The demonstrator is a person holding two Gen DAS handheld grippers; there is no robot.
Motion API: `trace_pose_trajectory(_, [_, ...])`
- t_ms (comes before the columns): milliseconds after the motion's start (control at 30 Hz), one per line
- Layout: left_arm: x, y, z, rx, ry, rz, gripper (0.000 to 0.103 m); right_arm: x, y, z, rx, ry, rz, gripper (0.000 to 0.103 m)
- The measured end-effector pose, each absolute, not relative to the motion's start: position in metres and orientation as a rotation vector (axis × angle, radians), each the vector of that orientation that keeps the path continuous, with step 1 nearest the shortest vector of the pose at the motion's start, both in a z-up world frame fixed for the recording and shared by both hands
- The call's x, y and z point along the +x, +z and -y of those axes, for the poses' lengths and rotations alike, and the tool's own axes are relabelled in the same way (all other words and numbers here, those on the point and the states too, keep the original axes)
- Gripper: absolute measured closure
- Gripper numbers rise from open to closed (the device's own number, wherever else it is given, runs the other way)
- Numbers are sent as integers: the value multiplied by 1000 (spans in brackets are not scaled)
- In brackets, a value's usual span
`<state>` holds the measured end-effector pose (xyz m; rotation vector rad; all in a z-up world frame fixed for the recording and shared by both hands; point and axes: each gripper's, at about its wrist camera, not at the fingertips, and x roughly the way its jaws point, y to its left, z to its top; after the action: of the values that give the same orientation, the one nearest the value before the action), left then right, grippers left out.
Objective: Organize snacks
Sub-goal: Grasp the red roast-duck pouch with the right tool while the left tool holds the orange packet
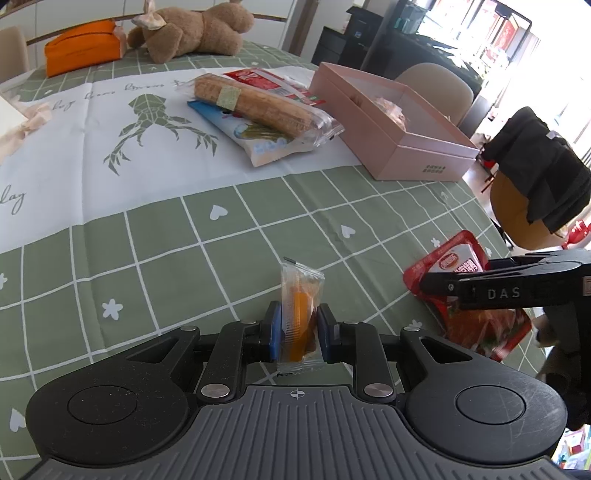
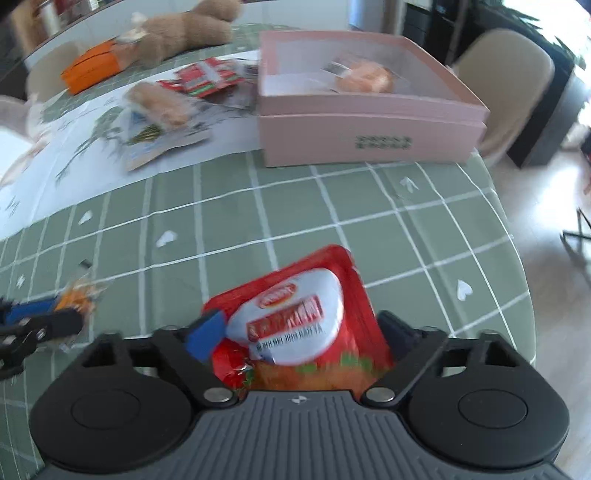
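My left gripper (image 1: 299,328) is shut on a small clear packet (image 1: 301,295) with an orange snack inside, held upright just above the green checked tablecloth (image 1: 184,258). In the right wrist view my right gripper (image 2: 301,332) has a red snack packet (image 2: 295,314) with a white label between its pads; both pads press on its sides and its lower left edge is crumpled. From the left wrist view, that gripper (image 1: 428,284) reaches in from the right over the red packet (image 1: 454,258). The open pink box (image 2: 369,125) stands beyond, with one wrapped orange snack (image 2: 365,77) inside.
A pile of wrapped snacks (image 1: 255,107) lies on the white cloth left of the pink box (image 1: 406,147). A teddy bear (image 1: 192,29) and an orange pouch (image 1: 81,48) sit at the far edge. The table's rounded edge (image 2: 517,258) is close on the right, chairs beyond.
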<state>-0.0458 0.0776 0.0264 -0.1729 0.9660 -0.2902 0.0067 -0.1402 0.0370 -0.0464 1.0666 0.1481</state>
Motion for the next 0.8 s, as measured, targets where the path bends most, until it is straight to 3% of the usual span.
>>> trace_pose_trajectory(133, [-45, 26, -78, -173, -292, -966, 78, 8, 48, 146, 2, 154, -1067, 46])
trace_pose_trajectory(167, [-45, 26, -78, -174, -292, -966, 78, 9, 50, 149, 19, 155, -1062, 60])
trace_pose_trajectory(300, [-45, 26, -77, -173, -292, -966, 78, 15, 63, 162, 52, 120, -1057, 86])
trace_pose_trajectory(400, [-45, 26, -78, -177, -295, -966, 79, 12, 74, 168, 62, 127, -1043, 96])
trace_pose_trajectory(500, [-44, 26, -78, -179, -297, -967, 79, 8, 83, 166, 63, 170, -1032, 96])
trace_pose_trajectory(600, [-45, 26, -79, -179, -299, -966, 79, 7, 81, 162, 32, 182, -1029, 95])
trace_pose_trajectory(667, [-45, 26, -79, -176, -300, -967, 79, 7, 76, 160, 15, 194, -1044, 88])
trace_pose_trajectory(700, [-44, 26, -79, -175, -301, -967, 78, 7, 74, 159, 7, 209, -1056, 70])
trace_pose_trajectory(733, [-44, 26, -78, -172, -301, -968, 78, 5, 72, 156, -5, 224, -1060, 41])
trace_pose_trajectory(800, [-44, 26, -78, -170, -301, -967, 78, -3, 69, 148, -67, 263, -1041, 23])
